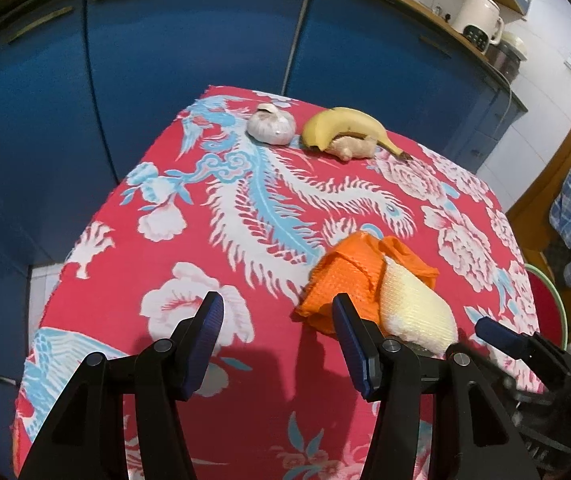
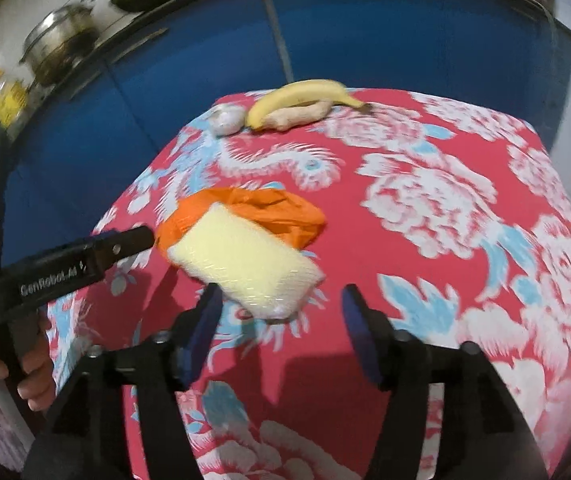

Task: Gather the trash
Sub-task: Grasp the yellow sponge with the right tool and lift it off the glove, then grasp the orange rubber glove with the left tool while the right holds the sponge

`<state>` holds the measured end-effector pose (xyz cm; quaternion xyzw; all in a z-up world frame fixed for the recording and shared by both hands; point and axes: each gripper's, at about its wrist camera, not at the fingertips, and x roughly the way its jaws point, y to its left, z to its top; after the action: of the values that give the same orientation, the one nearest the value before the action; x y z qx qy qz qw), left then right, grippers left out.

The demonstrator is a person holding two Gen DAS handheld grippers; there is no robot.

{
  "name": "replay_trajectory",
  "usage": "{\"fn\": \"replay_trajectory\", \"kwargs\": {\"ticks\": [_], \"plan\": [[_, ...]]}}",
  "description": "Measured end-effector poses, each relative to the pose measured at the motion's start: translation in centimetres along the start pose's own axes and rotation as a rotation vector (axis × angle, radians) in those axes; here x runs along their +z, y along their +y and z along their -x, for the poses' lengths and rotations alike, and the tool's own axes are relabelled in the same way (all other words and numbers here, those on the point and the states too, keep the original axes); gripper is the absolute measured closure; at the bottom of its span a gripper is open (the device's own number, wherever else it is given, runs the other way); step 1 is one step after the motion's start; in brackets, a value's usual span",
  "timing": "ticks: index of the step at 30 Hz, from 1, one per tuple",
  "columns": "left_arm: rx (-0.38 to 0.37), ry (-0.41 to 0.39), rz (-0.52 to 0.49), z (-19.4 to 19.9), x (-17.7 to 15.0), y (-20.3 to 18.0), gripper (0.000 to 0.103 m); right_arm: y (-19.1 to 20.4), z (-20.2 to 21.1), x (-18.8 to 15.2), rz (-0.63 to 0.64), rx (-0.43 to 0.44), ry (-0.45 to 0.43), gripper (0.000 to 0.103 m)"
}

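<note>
The right gripper (image 2: 281,312) is open, its two blue pads spread wide with nothing between them, and it hangs low over the near part of the table (image 2: 425,320), which is covered by a red cloth with white flowers. Just ahead of it, slightly to its left, lies the pale yellow foam net (image 2: 241,264), a soft sleeve of the kind that wraps fruit. Its near end is almost at the mouth of the open jaws, close to the left pad, and its long axis runs from there away and to the left, so it lies slanted across the line of the fingers. Its far end rests on a crumpled orange plastic bag (image 2: 285,212), which sits toward the middle of the table. The left gripper (image 1: 277,332) is also open and holds nothing; in its own view the bag (image 1: 349,280) and the foam net (image 1: 417,312) are off to its right side, beyond its right finger, not between the pads. So the right hand seems the nearer one for the net, and I think it should turn a little so that the pads close across the short side. The foam will probably squash easily. At the far edge of the table, well apart from both grippers, lie a garlic bulb (image 1: 271,126), a banana (image 1: 345,126) and a piece of ginger (image 1: 351,148) touching the banana.
</note>
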<state>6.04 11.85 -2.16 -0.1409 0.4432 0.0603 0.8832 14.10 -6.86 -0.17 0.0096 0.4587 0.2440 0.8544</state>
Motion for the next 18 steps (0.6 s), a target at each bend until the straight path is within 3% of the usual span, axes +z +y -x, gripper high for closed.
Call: {"fn": "replay_trajectory", "kwargs": {"ticks": [9, 13, 18], "plan": [[0.014, -0.007, 0.027, 0.2, 0.1, 1.5, 0.045, 2.7, -2.3, 0.8, 0.130, -0.033, 0.023, 0.035], [0.019, -0.006, 0.038, 0.2, 0.1, 2.0, 0.045, 2.9, -3.0, 1.2, 0.141, -0.060, 0.033, 0.059], [0.014, -0.003, 0.036, 0.0, 0.1, 2.0, 0.045, 2.5, -2.6, 1.2, 0.123, -0.050, 0.020, 0.071]]}}
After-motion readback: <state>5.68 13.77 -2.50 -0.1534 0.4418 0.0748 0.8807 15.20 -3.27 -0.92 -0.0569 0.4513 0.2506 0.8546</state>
